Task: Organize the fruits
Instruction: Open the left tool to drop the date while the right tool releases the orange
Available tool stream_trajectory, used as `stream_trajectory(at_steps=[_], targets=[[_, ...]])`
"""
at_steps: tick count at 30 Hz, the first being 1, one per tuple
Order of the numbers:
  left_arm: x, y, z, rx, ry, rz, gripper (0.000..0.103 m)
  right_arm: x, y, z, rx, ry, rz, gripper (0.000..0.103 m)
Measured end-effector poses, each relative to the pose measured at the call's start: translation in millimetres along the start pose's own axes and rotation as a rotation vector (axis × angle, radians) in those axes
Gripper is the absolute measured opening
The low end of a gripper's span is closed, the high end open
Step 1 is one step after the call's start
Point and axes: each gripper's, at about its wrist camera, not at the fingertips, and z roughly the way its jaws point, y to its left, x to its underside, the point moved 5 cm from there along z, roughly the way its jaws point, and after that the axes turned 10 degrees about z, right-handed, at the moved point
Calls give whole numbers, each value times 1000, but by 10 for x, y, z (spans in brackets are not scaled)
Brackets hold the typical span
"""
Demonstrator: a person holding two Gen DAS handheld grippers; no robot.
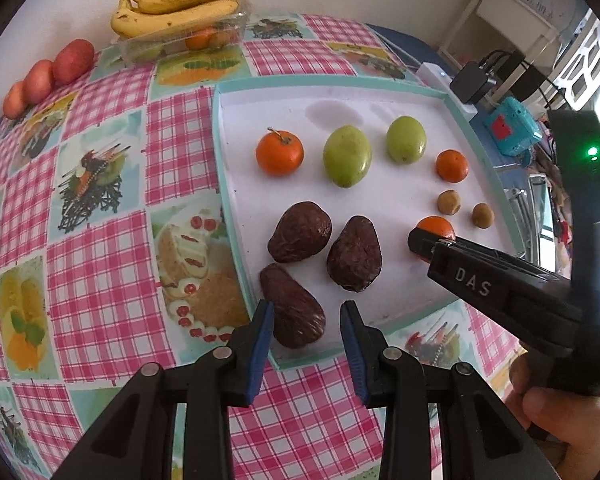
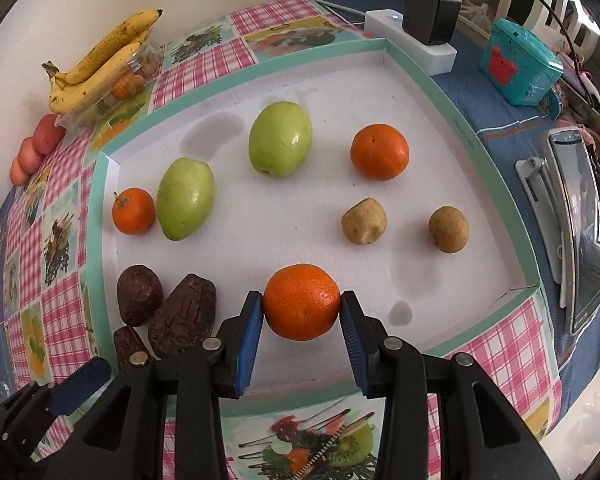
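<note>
A white tray with a teal rim (image 1: 224, 168) (image 2: 100, 216) holds the fruit. My right gripper (image 2: 302, 308) is shut on a mandarin (image 2: 302, 300) near the tray's front; the same mandarin (image 1: 438, 227) shows in the left wrist view behind the right gripper's fingers (image 1: 420, 246). My left gripper (image 1: 307, 312) is open and empty, its pads either side of a dark brown wrinkled fruit (image 1: 292, 308). Two more brown fruits (image 1: 300, 232) (image 1: 355, 254), two green fruits (image 2: 186, 198) (image 2: 280, 138), two other mandarins (image 2: 133, 211) (image 2: 379, 152) and two small tan fruits (image 2: 364, 221) (image 2: 449, 229) lie in the tray.
Bananas (image 1: 180, 4) lie on a clear plastic box (image 1: 180, 42) at the back left, with red fruits (image 1: 48, 76) beside them. A charger on a white power strip (image 2: 428, 20), a teal toy box (image 2: 520, 66) and a phone on a stand (image 2: 576, 228) sit right of the tray.
</note>
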Motion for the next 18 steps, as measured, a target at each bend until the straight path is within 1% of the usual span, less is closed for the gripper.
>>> stream_trajectory(at_steps=[4, 6, 7, 8, 9, 10, 12, 13, 14, 16, 17, 18], targets=[[19, 133, -126, -9, -29, -28, 38, 14, 31, 23, 5, -7, 0, 41], [21, 257, -189, -37, -45, -57, 38, 20, 30, 17, 5, -8, 2, 41], [30, 326, -209, -55, -48, -70, 40, 23, 25, 14, 3, -10, 6, 41], [50, 393, -219, -75, -49, -86, 44, 24, 23, 10, 2, -11, 6, 41], [87, 501, -231, -103, -48, -110, 58, 28, 21, 7, 3, -12, 4, 41], [96, 560, -231, -122, -46, -124, 70, 31, 22, 3, 7, -15, 3, 41], [146, 730, -240, -177, -43, -155, 72, 37, 20, -12, 16, -21, -4, 46], [167, 788, -244, -198, -41, -165, 72, 42, 26, -11, 19, -21, -9, 55], [194, 864, -254, -217, -42, -180, 74, 53, 36, -15, 19, -24, -13, 62], [241, 985, -265, -242, -51, -205, 86, 77, 47, -31, 14, -28, -19, 62], [263, 1040, -270, -258, -58, -217, 88, 86, 58, -39, 14, -31, -23, 64], [293, 1101, -275, -271, -63, -229, 93, 96, 66, -47, 17, -37, -27, 65]])
